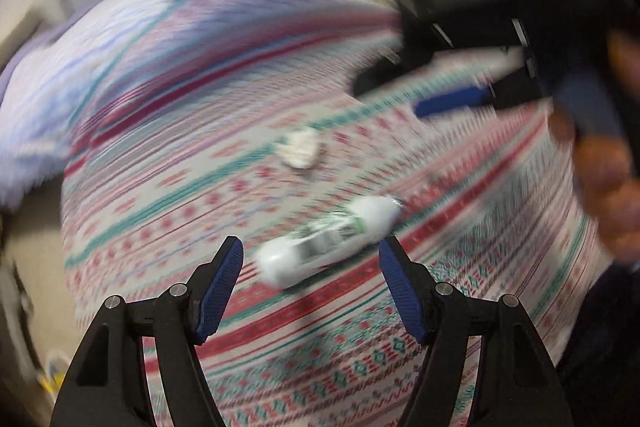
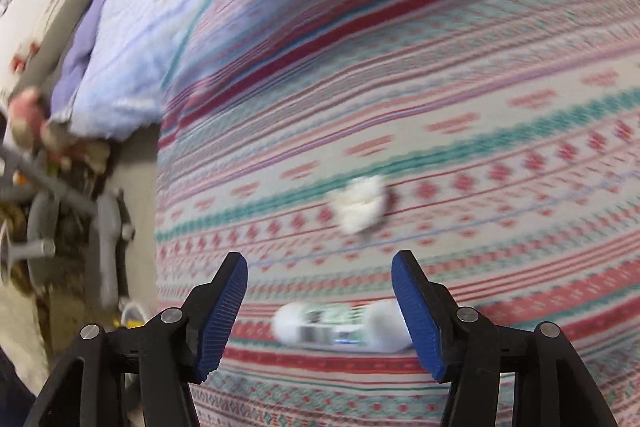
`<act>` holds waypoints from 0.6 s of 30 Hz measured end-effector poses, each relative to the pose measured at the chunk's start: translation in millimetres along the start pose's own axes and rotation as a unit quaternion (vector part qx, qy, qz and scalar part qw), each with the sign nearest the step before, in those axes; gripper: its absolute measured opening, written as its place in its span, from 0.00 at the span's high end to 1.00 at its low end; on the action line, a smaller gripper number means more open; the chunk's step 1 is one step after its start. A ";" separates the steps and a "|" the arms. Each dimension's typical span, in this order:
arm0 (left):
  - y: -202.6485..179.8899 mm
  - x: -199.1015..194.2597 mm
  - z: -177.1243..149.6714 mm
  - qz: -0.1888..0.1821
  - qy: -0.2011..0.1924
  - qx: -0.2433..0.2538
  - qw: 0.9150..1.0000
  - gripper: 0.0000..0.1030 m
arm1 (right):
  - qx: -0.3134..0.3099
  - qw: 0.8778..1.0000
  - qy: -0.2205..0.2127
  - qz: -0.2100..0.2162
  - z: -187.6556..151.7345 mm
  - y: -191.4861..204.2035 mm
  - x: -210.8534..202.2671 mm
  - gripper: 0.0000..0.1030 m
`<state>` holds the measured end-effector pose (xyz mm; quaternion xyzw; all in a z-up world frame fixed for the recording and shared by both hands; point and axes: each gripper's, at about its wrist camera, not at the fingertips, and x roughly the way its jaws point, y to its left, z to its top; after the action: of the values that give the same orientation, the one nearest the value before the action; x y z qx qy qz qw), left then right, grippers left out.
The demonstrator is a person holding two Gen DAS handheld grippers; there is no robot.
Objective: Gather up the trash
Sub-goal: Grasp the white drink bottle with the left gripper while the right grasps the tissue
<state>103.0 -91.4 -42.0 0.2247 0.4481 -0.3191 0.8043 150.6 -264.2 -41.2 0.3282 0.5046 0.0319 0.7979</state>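
A white plastic bottle point(image 1: 328, 241) lies on its side on the patterned bedspread point(image 1: 200, 155), just ahead of my open, empty left gripper point(image 1: 310, 261). A crumpled white paper ball point(image 1: 299, 147) lies farther back. In the right wrist view the bottle point(image 2: 340, 325) lies between the tips of my open, empty right gripper point(image 2: 320, 273), and the paper ball point(image 2: 360, 207) is ahead of it. The right gripper point(image 1: 400, 91) also shows in the left wrist view at upper right, open. Both views are blurred by motion.
A light blue blanket point(image 2: 136, 47) is heaped at the bed's far left. Beside the bed's left edge stand a grey wheeled base point(image 2: 100, 219) and cluttered things point(image 2: 36, 123). The person's hand point(image 1: 604, 179) is at the right.
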 end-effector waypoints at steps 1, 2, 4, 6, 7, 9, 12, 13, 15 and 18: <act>-5.4 6.8 2.7 0.003 0.006 0.017 1.000 0.29 | 0.006 1.000 0.001 -0.004 1.6 -5.4 -0.6 0.36; -10.9 14.3 3.3 0.009 0.015 0.034 0.999 0.29 | 0.010 1.000 0.004 -0.007 2.9 -10.6 0.0 0.35; -17.7 31.8 2.6 0.028 0.038 0.057 0.997 0.29 | 0.016 1.000 0.009 -0.006 6.2 -17.2 1.1 0.35; -17.3 44.1 0.4 0.049 0.049 0.067 0.995 0.29 | 0.016 1.000 0.008 -0.009 9.7 -22.7 -0.1 0.35; -17.8 49.4 0.6 0.053 0.049 0.070 0.995 0.30 | 0.015 1.000 0.005 -0.012 11.7 -25.5 -1.1 0.35; -5.7 56.3 1.8 0.020 0.063 0.035 0.997 0.49 | 0.015 1.000 0.003 -0.015 14.5 -32.4 -3.1 0.35; 16.6 53.2 4.5 -0.029 0.064 -0.043 0.997 0.59 | 0.019 1.000 0.005 -0.018 18.7 -41.1 -0.6 0.35; 24.1 50.3 4.3 -0.035 0.063 -0.063 0.995 0.59 | 0.019 1.000 0.005 -0.019 20.2 -43.3 1.9 0.35; 41.6 42.7 1.6 -0.040 0.059 -0.101 0.992 0.60 | 0.017 1.000 0.004 -0.017 24.4 -47.3 5.5 0.35; 57.4 31.8 -4.6 -0.045 0.053 -0.139 0.988 0.61 | 0.005 1.000 -0.001 -0.023 29.5 -45.2 17.8 0.35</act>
<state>153.9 -58.3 -67.4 0.1074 0.5399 -0.2773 0.7874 171.1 -307.2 -72.2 0.3210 0.5117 0.0108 0.7969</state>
